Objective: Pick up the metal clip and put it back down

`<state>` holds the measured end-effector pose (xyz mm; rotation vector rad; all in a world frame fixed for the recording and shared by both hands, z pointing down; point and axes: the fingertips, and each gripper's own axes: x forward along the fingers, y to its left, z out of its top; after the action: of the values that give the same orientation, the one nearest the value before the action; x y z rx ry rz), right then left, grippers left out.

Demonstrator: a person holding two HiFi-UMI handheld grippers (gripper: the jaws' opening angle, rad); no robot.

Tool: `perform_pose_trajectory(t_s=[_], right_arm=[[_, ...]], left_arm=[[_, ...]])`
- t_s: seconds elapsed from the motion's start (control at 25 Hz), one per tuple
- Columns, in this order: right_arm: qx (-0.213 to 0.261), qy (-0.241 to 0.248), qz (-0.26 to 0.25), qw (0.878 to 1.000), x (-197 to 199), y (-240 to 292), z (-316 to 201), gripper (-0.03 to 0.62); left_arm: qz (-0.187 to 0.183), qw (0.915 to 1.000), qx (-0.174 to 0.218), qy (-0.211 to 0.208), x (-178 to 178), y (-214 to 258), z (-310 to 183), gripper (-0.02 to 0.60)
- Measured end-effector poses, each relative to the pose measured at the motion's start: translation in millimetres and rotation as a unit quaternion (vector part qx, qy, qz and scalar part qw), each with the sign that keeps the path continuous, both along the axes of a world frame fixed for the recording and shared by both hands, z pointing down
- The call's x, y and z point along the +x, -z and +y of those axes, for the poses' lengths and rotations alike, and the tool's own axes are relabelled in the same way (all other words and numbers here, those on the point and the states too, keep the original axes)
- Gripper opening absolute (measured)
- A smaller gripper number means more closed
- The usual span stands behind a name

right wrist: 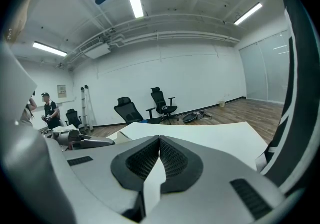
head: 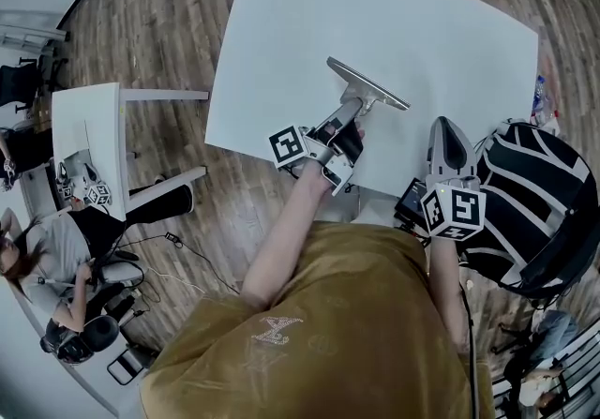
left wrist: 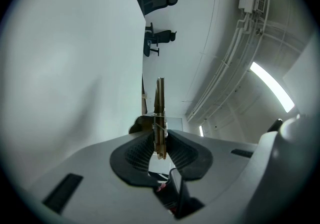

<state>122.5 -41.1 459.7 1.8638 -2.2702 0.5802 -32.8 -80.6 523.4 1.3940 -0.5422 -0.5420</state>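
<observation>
White table [head: 422, 23] on wood floor [head: 159, 23], metal clip [head: 367, 83] perhaps touching

White table [head: 281, 33], left hand-held gripper [head: 353, 101] clamping metal clip [head: 367, 83]

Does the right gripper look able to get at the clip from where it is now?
Probably yes, for reach: only bare table lies between the right gripper and the clip. But its jaws are together, and the left gripper clamps the clip.

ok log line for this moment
left gripper: shut on metal clip | metal clip: over white table | right gripper: shut, empty
</observation>
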Motion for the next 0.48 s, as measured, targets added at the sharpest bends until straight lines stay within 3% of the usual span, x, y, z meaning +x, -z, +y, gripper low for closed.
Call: perform_pose_trajectory(t_s=[0.48], right_arm=[[-0.026, -0.003, 0.0, 1.0, 0.7, -22.4, 3.3, 0.009]], left_arm=[[-0.021, 0.999, -0.038, 0.0, -7.0, -33.9, 4.6, 0.08]])
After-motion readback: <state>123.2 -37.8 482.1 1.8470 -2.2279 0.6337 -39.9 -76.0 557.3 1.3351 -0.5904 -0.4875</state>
